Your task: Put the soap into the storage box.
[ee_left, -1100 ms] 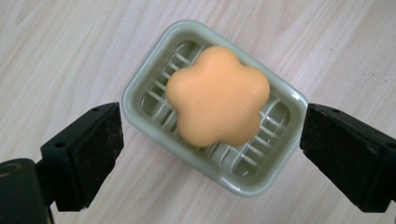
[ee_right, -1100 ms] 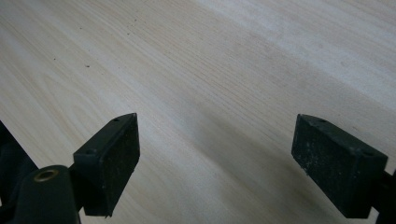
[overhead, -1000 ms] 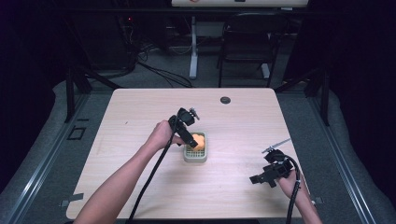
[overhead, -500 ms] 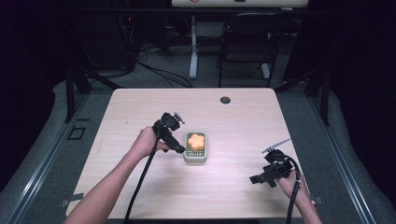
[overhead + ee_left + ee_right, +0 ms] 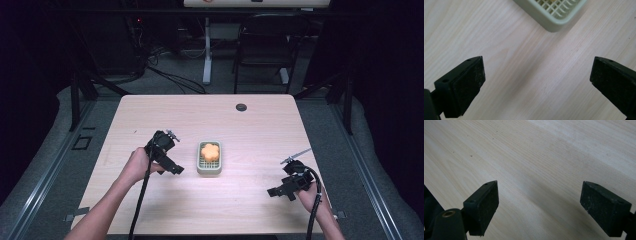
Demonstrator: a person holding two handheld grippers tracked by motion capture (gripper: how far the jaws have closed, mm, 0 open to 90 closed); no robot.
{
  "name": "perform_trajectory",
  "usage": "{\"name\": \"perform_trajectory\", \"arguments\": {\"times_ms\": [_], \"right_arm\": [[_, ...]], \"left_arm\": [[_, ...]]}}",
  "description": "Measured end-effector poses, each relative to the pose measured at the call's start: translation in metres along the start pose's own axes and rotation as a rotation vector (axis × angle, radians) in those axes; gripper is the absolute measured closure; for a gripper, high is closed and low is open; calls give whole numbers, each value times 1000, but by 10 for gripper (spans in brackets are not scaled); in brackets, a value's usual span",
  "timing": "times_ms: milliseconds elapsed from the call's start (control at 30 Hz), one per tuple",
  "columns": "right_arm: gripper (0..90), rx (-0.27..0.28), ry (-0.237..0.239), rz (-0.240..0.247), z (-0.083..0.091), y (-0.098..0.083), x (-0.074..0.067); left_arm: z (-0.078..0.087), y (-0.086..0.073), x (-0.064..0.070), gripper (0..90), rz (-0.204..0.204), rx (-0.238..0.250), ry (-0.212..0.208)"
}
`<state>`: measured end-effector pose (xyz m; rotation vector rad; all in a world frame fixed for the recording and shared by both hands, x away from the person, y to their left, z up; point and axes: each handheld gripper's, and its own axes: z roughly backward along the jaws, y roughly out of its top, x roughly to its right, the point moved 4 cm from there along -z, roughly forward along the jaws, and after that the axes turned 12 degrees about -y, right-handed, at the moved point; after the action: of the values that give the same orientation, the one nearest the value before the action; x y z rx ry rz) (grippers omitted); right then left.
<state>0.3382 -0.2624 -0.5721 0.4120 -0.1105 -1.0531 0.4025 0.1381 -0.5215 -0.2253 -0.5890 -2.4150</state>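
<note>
High view is showing the orange flower-shaped piece (image 5: 210, 151) sitting inside the pale green basket (image 5: 209, 169) near the middle of the worktop (image 5: 210, 115), with your left gripper (image 5: 176, 170) just beside the basket's left side and apart from it. Left gripper's jaws have just been opening; they are standing wide with nothing but bare wood between them, and the basket corner (image 5: 552, 15) is lying ahead of the fingers (image 5: 466, 85) in the left gripper view. Right gripper (image 5: 272, 191) is resting well apart near the right edge, its fingers (image 5: 484, 205) also spread wide over bare wood.

Risks, as you are judging the next move:
- basket looks light; a nudge from the left fingers or the trailing cable is likely to slide or tip it
- the piece is sitting loose, so a bumped basket could spill it

Hard to make out:
- the orange piece is cut off in the left gripper view, leaving just a yellowish trace through the grid
- whether the piece is lying flat or tilted, you cannot tell
- both fingertips are partly cropped at the frame edges
</note>
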Motion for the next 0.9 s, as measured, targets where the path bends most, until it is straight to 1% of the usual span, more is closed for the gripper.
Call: {"name": "perform_trajectory", "arguments": {"times_ms": [167, 200, 233, 300, 400, 433, 467, 500, 533, 567, 600, 667, 733, 767, 800, 833, 867, 900], "right_arm": [[151, 2, 1, 0, 0, 0, 0], [151, 2, 1, 0, 0, 0, 0], [151, 5, 1, 1, 0, 0, 0], [151, -9, -5, 14, 1, 0, 1], [151, 3, 4, -2, 0, 0, 0], [151, 2, 1, -1, 0, 0, 0], [151, 2, 1, -1, 0, 0, 0], [151, 2, 0, -1, 0, 0, 0], [151, -10, -6, 16, 1, 0, 1], [151, -10, -6, 16, 1, 0, 1], [151, -10, -2, 16, 1, 0, 1], [151, 6, 5, -6, 0, 0, -1], [151, 2, -1, 0, 0, 0, 0], [151, 2, -1, 0, 0, 0, 0], [151, 1, 0, -1, 0, 0, 0], [151, 0, 0, 0, 0, 0, 0], [151, 1, -2, 0, 0, 0, 0], [151, -2, -2, 3, 0, 0, 0]], "left_arm": [[2, -17, -2, 1, 22, 0, 4], [2, -17, -2, 1, 22, 0, 4], [2, -25, -3, 1, 34, 2, 8], [2, -30, -4, 1, 40, -1, 7], [2, -40, -6, 1, 55, 3, 9], [2, -44, -7, 1, 61, 2, 7], [2, -44, -7, 1, 61, 2, 7], [1, -48, -7, 1, 69, 2, 7], [0, -54, -8, 1, 76, 2, 5], [0, -54, -8, 1, 76, 2, 5], [-1, -60, -8, 1, 84, 1, 4], [-2, -66, -9, 1, 96, 5, 1], [-3, -72, -11, 1, 106, 10, 4], [-3, -72, -11, 1, 106, 10, 4], [-4, -76, -12, 1, 114, 16, 1], [-4, -76, -12, 1, 114, 16, 1], [-5, -80, -14, 1, 130, 34, 4], [-6, -82, -14, 1, 139, 41, -6]]}}
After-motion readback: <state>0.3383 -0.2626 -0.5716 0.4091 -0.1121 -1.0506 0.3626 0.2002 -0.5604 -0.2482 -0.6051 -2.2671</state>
